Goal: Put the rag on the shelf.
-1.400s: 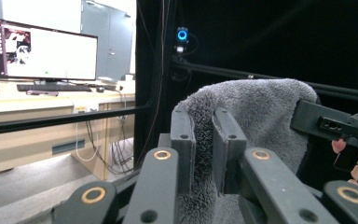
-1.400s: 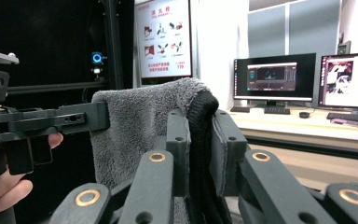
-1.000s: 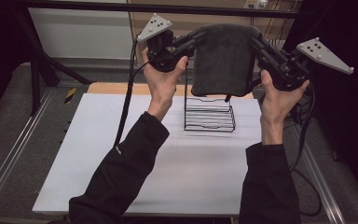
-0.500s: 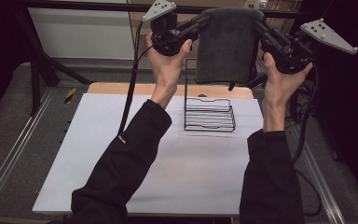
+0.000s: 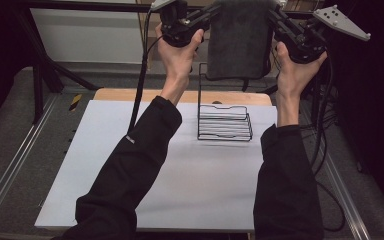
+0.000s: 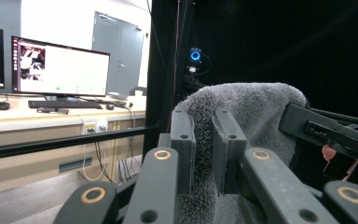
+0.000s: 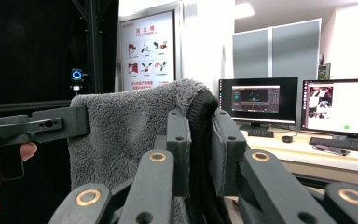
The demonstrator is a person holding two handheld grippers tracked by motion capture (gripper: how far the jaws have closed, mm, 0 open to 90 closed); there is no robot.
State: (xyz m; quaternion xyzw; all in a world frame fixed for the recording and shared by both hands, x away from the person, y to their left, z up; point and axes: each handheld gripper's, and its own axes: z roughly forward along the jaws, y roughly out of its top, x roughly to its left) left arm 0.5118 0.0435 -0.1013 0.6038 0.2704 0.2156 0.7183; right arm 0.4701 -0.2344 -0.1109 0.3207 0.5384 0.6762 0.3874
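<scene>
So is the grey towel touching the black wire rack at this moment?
Apart. In the high view the towel hangs from both grippers, its lower edge above the wire rack basket; overlap with the rack's upright frame looks like perspective only.

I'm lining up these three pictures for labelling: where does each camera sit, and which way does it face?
High view: above the person's side, looking forward and down on the table; both forearms, left gripper, right gripper.
Left gripper view: on the left gripper, level, its jaws clamping the towel.
Right gripper view: likewise on the right gripper.
All share the grey towel; the gripper views share monitors.
</scene>
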